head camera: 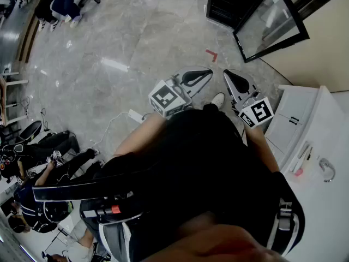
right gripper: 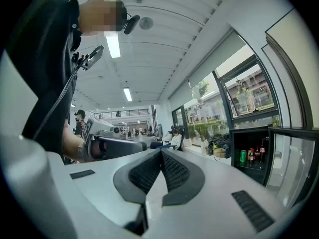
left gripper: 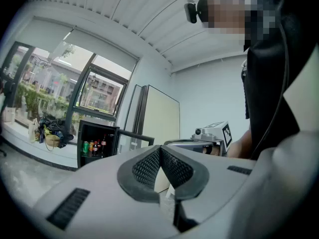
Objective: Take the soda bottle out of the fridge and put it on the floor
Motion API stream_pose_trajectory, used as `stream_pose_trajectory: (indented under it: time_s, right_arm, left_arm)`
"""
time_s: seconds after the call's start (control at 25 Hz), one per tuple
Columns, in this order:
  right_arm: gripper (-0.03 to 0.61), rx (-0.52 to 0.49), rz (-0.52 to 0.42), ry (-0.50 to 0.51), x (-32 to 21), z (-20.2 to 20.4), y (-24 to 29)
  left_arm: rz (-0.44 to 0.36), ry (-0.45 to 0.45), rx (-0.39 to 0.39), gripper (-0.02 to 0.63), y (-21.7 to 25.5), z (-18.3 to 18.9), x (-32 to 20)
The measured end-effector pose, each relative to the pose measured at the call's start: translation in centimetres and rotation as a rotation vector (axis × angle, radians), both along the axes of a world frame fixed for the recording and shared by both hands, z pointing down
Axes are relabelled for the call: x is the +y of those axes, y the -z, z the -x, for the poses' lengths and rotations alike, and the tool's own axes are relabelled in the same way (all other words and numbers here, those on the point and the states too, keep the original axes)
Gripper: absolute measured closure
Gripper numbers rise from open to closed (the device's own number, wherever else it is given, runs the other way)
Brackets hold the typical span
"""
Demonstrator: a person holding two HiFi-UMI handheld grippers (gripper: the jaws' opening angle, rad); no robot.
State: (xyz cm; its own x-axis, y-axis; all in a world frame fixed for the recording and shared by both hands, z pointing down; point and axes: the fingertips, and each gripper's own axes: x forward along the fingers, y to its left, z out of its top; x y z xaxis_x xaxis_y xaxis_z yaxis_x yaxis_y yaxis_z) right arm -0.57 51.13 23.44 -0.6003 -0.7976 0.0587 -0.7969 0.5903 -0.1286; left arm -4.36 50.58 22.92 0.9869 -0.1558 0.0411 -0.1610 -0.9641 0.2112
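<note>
Fridge stands open, soda bottle inside, not yet taken. Left gripper and right gripper are pressed together, empty, well apart from it.

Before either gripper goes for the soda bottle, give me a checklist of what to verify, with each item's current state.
1. The fridge door is open: ok.
2. There are bottles on the shelf inside the fridge: ok.
3. The left gripper is ready to grasp: not ok, its jaws are shut with nothing between them.
4. The right gripper is ready to grasp: not ok, its jaws are shut and empty too.
5. The fridge is within reach: not ok, it stands well ahead of both grippers.
6. The floor in front of the fridge is bare for the set-down: ok.
</note>
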Motion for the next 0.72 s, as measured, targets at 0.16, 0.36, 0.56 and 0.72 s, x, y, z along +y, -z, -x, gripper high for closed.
stream_pose_trajectory:
  time_s: [0.16,0.36,0.56,0.72]
  right_arm:
    - [0.566,0.012,-0.004,0.008,-0.3,0.0,-0.2]
    - [0.566,0.027,-0.011,0.018,-0.6,-0.1,-0.1]
    - [0.566,0.016,-0.019,0.031,-1.0,-0.6,0.3]
    - [0.566,-0.005,-0.035,0.099,-0.7,-1.0,1.0]
  left_arm:
    - [-0.002,0.002,-0.004,0.611,-0.2,-0.2,-0.3]
    - [-0.003,0.002,0.001,0.611,-0.1,-0.4,-0.7]
    - [-0.011,0.014,0.003,0.611,0.3,-0.9,-1.2]
    - [-0.026,0.036,0.021,0.611,0.6,-1.5,-1.7]
